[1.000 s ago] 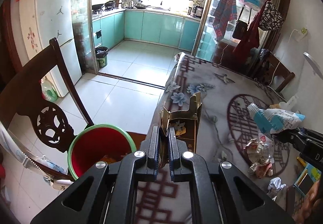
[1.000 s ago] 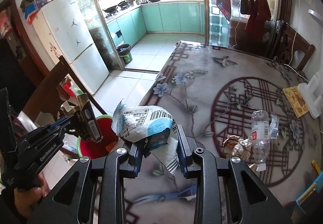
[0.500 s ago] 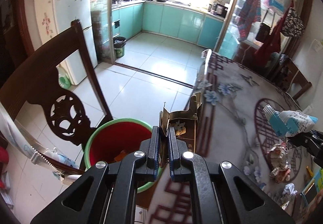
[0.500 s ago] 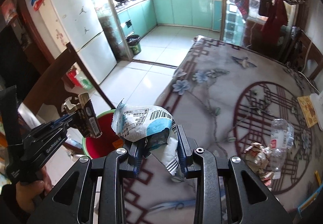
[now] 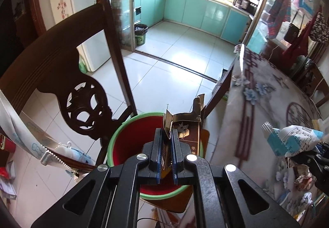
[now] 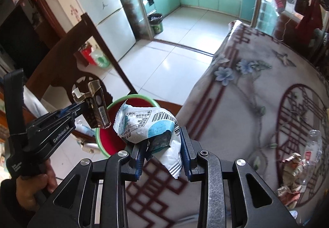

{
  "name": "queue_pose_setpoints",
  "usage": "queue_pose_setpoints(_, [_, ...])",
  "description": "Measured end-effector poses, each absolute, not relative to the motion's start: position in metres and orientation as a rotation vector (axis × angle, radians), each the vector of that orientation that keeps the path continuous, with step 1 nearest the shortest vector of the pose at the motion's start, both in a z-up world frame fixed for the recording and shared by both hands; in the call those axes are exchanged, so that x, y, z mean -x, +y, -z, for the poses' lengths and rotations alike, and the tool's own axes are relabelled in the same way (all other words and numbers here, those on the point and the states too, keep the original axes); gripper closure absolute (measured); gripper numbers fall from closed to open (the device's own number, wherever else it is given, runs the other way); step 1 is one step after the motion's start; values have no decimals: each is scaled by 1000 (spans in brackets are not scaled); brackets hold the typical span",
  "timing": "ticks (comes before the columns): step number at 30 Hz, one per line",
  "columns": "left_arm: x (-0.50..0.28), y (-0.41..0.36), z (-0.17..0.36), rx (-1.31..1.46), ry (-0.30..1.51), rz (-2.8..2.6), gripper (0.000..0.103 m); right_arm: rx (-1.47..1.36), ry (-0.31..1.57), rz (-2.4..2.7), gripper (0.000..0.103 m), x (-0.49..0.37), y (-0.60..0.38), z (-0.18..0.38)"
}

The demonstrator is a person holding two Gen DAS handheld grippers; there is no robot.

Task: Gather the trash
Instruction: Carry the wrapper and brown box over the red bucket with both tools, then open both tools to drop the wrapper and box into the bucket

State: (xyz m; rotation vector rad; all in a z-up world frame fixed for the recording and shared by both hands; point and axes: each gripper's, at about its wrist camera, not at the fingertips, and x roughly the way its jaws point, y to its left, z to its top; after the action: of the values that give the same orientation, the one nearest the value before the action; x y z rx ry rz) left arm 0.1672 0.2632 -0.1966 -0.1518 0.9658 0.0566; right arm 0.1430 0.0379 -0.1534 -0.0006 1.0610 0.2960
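My left gripper (image 5: 166,141) is shut on a brown and gold carton (image 5: 188,127) and holds it right above a red bucket with a green rim (image 5: 123,131) on the floor beside the table. The carton (image 6: 95,104) and bucket (image 6: 107,141) also show in the right wrist view. My right gripper (image 6: 163,145) is shut on a white and blue snack wrapper (image 6: 144,123), held over the table's left edge near the bucket. The wrapper (image 5: 292,141) shows at the right of the left wrist view.
A dark carved wooden chair (image 5: 67,75) stands left of the bucket. The table with a patterned cloth (image 6: 257,94) holds a clear plastic bottle (image 6: 312,145) and crumpled paper scraps (image 6: 292,168) at the right. A white fridge (image 6: 102,1) stands behind.
Both grippers have moved left off the table with their loads. The carton is now over the red bucket, and the wrapper has come to the table's edge.
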Motion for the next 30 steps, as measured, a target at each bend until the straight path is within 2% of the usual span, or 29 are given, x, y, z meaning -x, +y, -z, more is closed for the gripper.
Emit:
queue_pose_setpoints(16, [-179,308,228,204,1018,-135,96,80,1137,-370,71,-171,89,183])
queue_pose_setpoints(17, [-179,311,229,215,1016,-137,95,85,1135,-377,68,-172,92,184])
queue_pose_setpoints(18, [-179,314,229,232,1017,-140,94,87,1133,-391,55,-173,95,184])
queue_pose_setpoints(19, [-179,316,230,249,1021,-147,82,87,1130,-404,42,-173,98,184])
queue_pose_setpoints(20, [-179,318,230,258,1026,-154,57,88,1125,-408,17,-174,100,183])
queue_pose_setpoints(21, [-180,320,230,267,1029,-167,48,86,1105,-400,12,-173,100,181])
queue_pose_setpoints(22, [-178,321,228,269,1018,-176,38,84,1087,-398,12,-171,100,178])
queue_pose_setpoints(30, [-173,308,216,265,988,-152,38,68,1075,-362,12,-163,81,169])
